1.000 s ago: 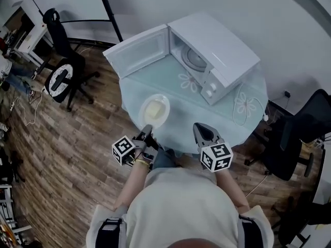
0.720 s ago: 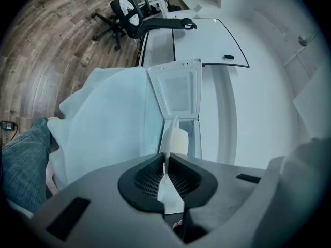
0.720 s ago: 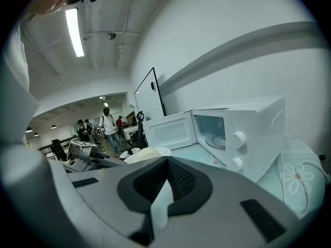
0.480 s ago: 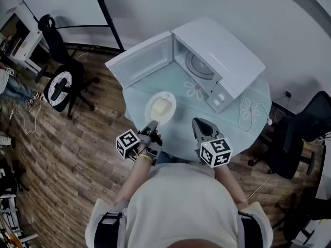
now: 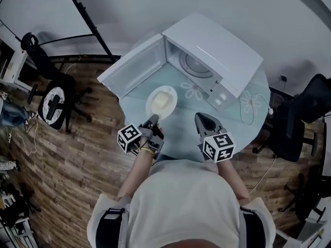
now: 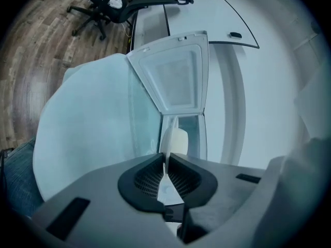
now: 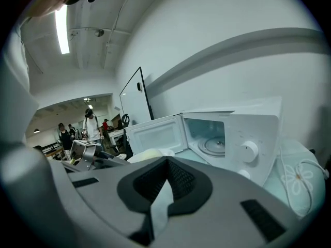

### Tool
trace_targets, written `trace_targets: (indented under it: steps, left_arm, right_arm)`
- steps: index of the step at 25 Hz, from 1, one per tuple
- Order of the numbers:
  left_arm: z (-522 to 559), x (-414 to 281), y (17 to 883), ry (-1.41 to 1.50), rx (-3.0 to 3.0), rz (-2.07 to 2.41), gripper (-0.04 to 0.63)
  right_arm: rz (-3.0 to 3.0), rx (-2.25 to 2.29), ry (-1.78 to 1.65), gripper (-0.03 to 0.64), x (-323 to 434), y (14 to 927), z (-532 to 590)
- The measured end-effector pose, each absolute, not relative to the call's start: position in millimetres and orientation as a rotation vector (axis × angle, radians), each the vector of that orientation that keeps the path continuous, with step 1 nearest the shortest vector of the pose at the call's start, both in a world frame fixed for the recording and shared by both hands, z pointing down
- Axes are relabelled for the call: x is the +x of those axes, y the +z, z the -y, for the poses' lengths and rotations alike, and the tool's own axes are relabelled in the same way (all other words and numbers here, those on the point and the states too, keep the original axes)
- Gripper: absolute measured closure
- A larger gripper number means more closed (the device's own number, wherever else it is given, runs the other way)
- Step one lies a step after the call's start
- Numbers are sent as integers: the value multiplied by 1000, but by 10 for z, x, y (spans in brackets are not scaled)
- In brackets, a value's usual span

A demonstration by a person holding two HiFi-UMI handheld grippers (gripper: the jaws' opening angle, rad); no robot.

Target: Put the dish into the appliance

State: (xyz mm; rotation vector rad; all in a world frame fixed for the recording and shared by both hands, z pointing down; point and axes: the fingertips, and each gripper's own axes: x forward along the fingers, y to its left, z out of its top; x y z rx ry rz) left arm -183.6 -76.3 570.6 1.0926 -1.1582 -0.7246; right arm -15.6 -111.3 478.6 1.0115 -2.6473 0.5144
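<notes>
Head view: the left tongs (image 5: 153,120) hold the round white dish (image 5: 162,100) by its 6 o'clock rim, over the pale round counter (image 5: 182,134), near the open boxy microwave (image 5: 212,40).

Left gripper view: the ribbed pads are clamped on the thin rim.

Right gripper view: the right tongs (image 7: 166,164) are closed together and empty.

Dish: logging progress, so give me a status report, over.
Left gripper shut on dish rim; right gripper shut, empty. Dish outside microwave, door open. Nothing in the way.

A round table (image 5: 181,133) under a pale blue-green cloth (image 5: 247,103) with flower prints stands on the wooden floor (image 5: 72,159) and bears a white microwave (image 5: 217,48), its door (image 5: 132,74) swung wide open.
</notes>
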Motion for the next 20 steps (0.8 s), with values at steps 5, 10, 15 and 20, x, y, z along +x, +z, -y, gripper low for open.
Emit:
trace_targets:
  steps: [5,10,15,20]
  left_arm:
    - [1086,-1879,5754,-662,1118,1116,563]
    - [1414,-1917,5797,-594,1152,1067,563]
    - [1743,-1857,5832,-538,1186,1019,563]
    - [2062,-1813,5886,-506,1204,981,563]
  right_arm:
    - [2615,1102,547,611,-183,4848,1321]
    - [2579,1208,572,611,-215,4890,1517]
    - [2537,1282,606,611,-177,4942,1601]
    - [2503,1330,622,611,-189,4978,1655]
